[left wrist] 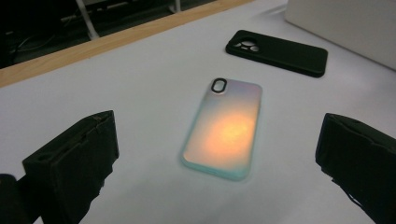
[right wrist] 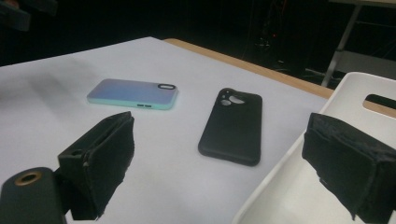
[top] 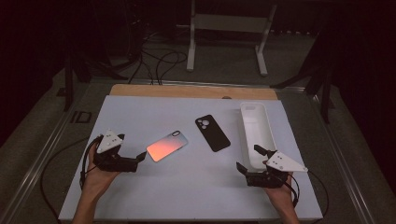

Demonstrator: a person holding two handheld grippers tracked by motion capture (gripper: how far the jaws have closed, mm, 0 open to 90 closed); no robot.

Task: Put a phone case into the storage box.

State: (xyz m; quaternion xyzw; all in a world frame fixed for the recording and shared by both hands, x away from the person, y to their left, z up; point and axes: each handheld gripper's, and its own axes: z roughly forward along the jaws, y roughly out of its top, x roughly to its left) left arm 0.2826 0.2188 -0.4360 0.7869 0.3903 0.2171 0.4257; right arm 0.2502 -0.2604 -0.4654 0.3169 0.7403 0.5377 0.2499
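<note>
The left gripper [top: 140, 156] approaches the shiny phone case [top: 167, 145], fingers spread and empty. The right gripper [top: 247, 161] hovers released over the white tray [top: 256, 128]. Next, straddle the case's edges and clench.

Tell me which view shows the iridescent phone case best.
The left gripper view: the iridescent phone case lies close, whole, between that gripper's open jaws, camera cutout plain. The high view shows it small, beside the left gripper. The right gripper view shows it farther off, edge-on, left of the black phone case.
</note>
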